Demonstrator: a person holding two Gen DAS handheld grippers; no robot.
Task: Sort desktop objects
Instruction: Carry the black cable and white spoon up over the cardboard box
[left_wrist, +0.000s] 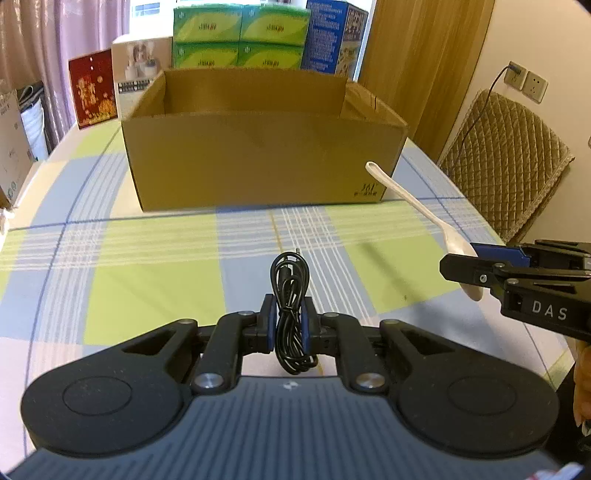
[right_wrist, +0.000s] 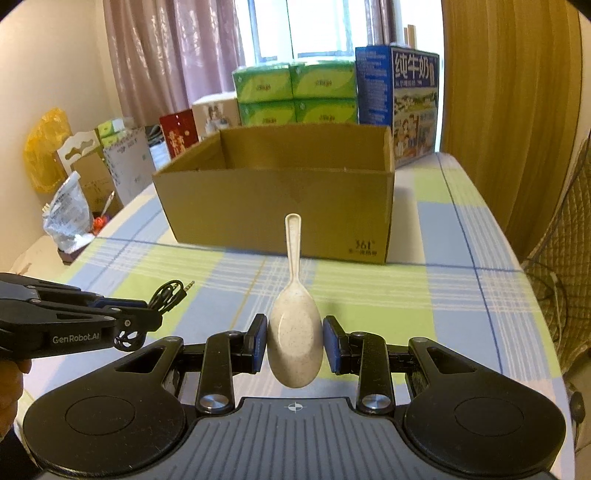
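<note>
Left gripper (left_wrist: 288, 325) pinches a coiled cable; right gripper (right_wrist: 294, 345) clamps a spoon by its bowl, both above the counter (left_wrist: 155, 288).

Bundled black cable (left_wrist: 290, 295) is light and floppy, so the mid-bundle hold looks sensible to keep loops together. Speckled cream spoon (right_wrist: 294, 317) seems a stiff, light plastic, its rounded bowl probably slippery between the pads, handle pointing at the open cardboard box (right_wrist: 273, 210) ahead.

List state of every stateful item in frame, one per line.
Left hand-held gripper: shut on cable, above the table.
Right hand-held gripper: shut on spoon bowl.
Cable: coiled, held.
Spoon: held, handle pointing at box.
Box: open, upright; contents hidden.
</note>
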